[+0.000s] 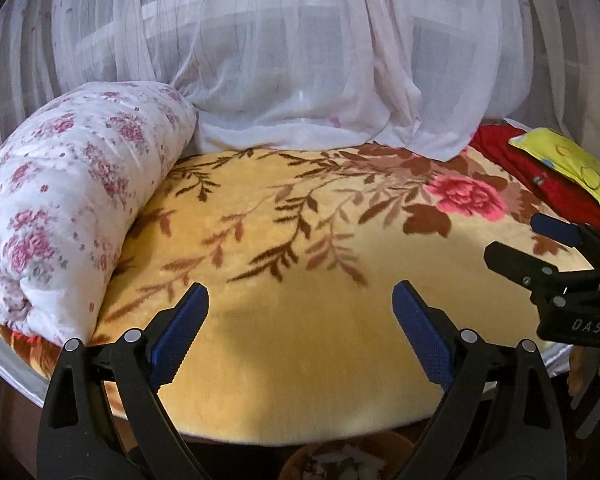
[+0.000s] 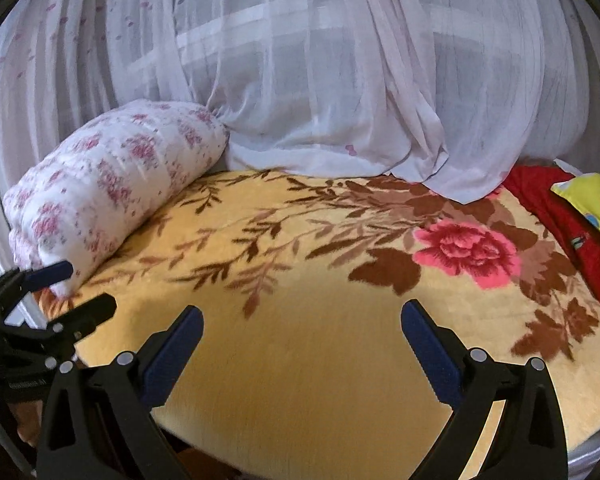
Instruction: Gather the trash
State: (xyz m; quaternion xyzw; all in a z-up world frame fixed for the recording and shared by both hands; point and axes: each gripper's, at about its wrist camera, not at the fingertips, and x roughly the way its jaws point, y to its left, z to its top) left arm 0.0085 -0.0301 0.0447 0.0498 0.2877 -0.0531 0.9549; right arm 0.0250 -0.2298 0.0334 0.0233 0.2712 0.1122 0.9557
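My left gripper [image 1: 300,300] is open and empty, held over the near edge of a bed covered by a yellow floral blanket [image 1: 300,340]. My right gripper [image 2: 302,320] is open and empty over the same blanket [image 2: 300,360]. Each gripper shows in the other's view: the right one at the right edge of the left wrist view [image 1: 512,240], the left one at the left edge of the right wrist view [image 2: 88,288]. A brown basket with white crumpled bits [image 1: 348,460] sits below the bed edge in the left wrist view. No trash lies on the blanket.
A rolled floral quilt [image 1: 68,200] [image 2: 112,184] lies on the bed's left. A sheer white curtain [image 1: 300,80] [image 2: 320,100] hangs behind. A red cloth [image 1: 540,176] [image 2: 560,216] and yellow pillow [image 1: 572,164] [image 2: 596,200] lie at the right.
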